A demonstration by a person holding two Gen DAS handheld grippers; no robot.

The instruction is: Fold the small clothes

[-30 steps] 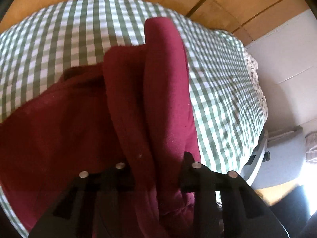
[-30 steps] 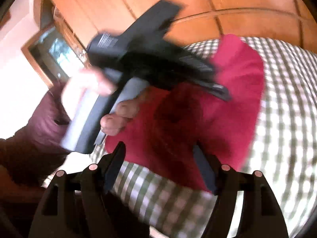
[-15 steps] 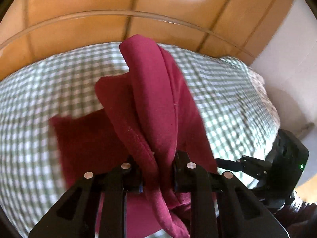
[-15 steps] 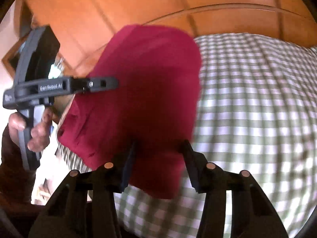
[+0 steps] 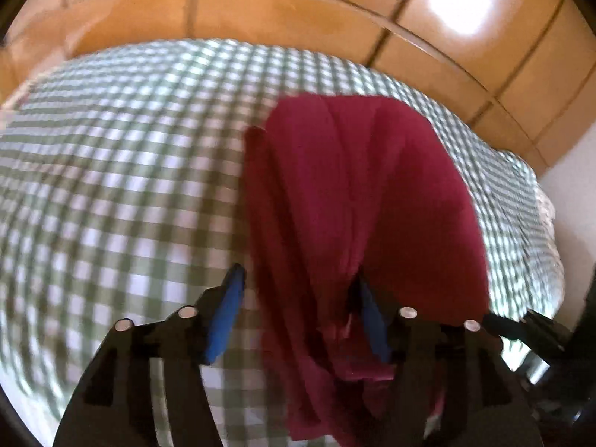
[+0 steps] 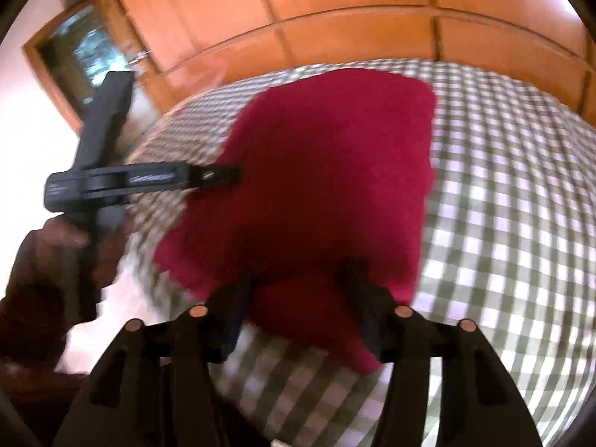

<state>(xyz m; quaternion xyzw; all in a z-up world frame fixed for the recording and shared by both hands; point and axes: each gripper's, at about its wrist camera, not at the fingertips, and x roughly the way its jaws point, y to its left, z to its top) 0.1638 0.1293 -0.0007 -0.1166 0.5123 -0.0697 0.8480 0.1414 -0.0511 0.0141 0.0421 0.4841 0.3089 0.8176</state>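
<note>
Item: red garment, a small piece of soft cloth, lying bunched in long folds on the bed, which is spread with a green-and-white checked cover. In the left wrist view the cloth sits right of centre and runs from the far part of the bed down to the near edge of the picture. In the right wrist view the same red garment lies mid-picture as a broad patch, its near end rolled over between the fingers.

Left tongs: apart, having just been opening; blue pads exposed. The left pad stands clear over the checked cover; the right pad lies against a fold of the cloth, with no squeeze on it. The same left tongs appear in the right wrist view, held by a hand in a dark sleeve, tips at the left edge of the cloth.

Right tongs: apart, having just been opening; the rolled near end of the cloth sits between the fingers, and blur leaves it unclear whether the pads touch it.

Surroundings: wooden panelling beyond the far side of the bed; a framed window far left
</note>
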